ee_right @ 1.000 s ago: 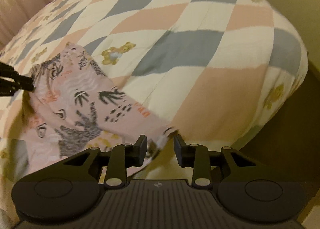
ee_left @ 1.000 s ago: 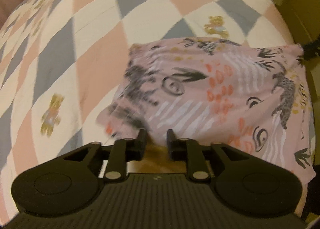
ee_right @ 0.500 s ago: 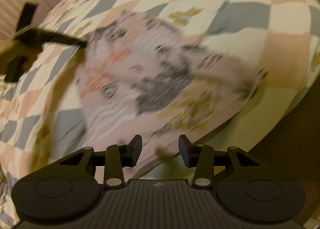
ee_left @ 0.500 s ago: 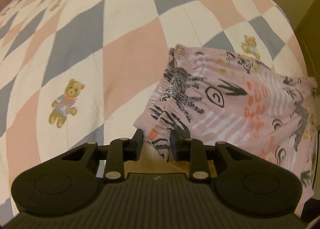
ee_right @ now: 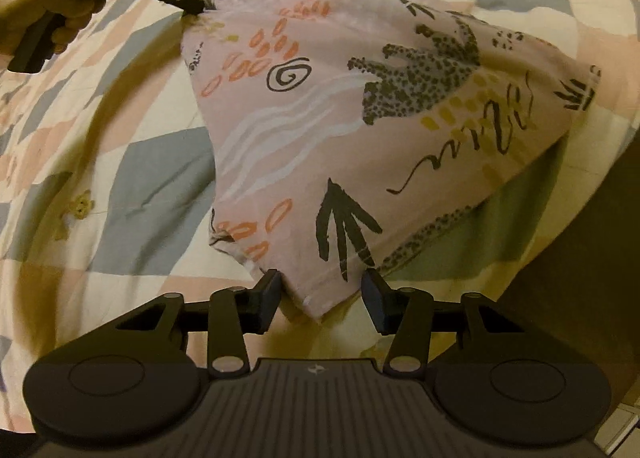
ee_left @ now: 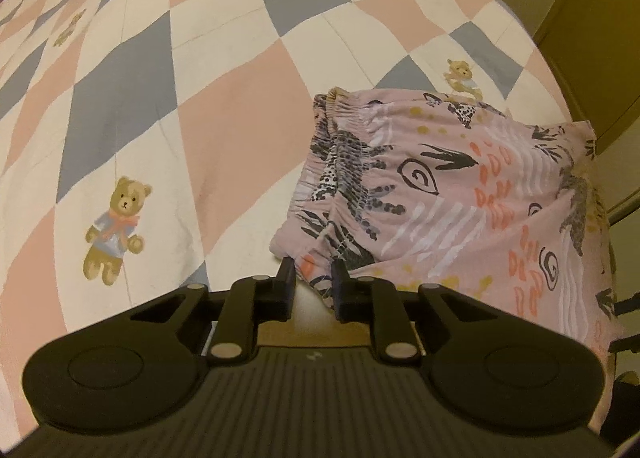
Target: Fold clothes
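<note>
Much of the pink printed garment (ee_left: 460, 193) goes unseen from the left wrist: its far right side runs off toward the frame edge, and its near hem drops behind the black body of the left gripper (ee_left: 311, 284). That gripper's fingers stand close together with a fold of the elastic waist corner between them; in the right wrist view the same gripper (ee_right: 196, 7) shows as a dark bar, fingertips buried in the cloth's top left corner, with a hand (ee_right: 60, 13) around its handle partly cut off at the frame edge. Whether the pads truly press the cloth from the left wrist view alone is hard to judge, but the fabric pulls taut from that point. The right gripper (ee_right: 320, 290) has its fingers well apart, and the lowest pointed corner of the garment (ee_right: 320, 129) hangs down into the gap between them, just beside the left pad without being pinched. The garment lies spread over the checked teddy-bear quilt (ee_left: 160, 105) of the bed, near its right edge, part of it draping past the edge.
</note>
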`<state>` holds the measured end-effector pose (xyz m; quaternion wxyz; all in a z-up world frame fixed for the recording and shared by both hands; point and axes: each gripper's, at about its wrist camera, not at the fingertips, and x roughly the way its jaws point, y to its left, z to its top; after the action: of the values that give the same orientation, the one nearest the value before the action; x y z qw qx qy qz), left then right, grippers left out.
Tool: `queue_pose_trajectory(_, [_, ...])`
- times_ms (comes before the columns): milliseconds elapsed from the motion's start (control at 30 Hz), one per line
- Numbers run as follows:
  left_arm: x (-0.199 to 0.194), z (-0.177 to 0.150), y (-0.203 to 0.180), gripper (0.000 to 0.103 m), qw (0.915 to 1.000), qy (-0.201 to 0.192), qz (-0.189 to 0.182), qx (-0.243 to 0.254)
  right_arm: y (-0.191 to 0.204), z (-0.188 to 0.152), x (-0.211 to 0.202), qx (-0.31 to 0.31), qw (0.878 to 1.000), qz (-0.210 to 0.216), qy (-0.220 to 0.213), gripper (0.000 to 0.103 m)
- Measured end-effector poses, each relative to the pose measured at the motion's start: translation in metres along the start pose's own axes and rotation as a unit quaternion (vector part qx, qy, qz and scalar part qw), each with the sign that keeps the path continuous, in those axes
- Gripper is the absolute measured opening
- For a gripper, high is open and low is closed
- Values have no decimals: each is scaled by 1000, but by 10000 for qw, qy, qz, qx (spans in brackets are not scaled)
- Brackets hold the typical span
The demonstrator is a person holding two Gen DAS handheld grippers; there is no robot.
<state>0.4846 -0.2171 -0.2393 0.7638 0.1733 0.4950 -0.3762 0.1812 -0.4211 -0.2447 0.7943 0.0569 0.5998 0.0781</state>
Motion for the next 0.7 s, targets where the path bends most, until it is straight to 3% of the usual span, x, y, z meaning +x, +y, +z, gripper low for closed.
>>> queue_pose_trajectory(33, [-1, -2, 1, 15, 10000, -22, -16, 7, 1, -1, 0, -30, 10000, -33, -10, 20])
queue_pose_trajectory(67, [-1, -3, 2, 16, 10000, -44, -32, 12, 2, -2, -1, -46, 10000, -44, -39, 15])
queue_pose_trajectory(167, [-3, -7, 6, 16, 9999, -104, -77, -82, 10, 0, -6, -275, 9996, -52, -91, 9])
queue_pose_trajectory(300, [-3, -14, 14, 16, 9993, -145, -130, -314, 20, 0, -7, -615, 9981, 39, 87, 9])
queue_pose_trajectory(433, [-7, -18, 17, 17, 9980, -210, -113, -587, 13, 2, -10, -451, 9984, 92, 319, 13])
queue_pose_trajectory(567, [-25, -22, 8, 16, 9980, -334, 109, -516, 1, 8, -30, -432, 9988, -39, 237, 20])
queue_pose_trajectory(700, [-51, -38, 3, 16, 9947, -473, 505, -755, -21, 22, -47, -445, 9988, -134, 120, 25])
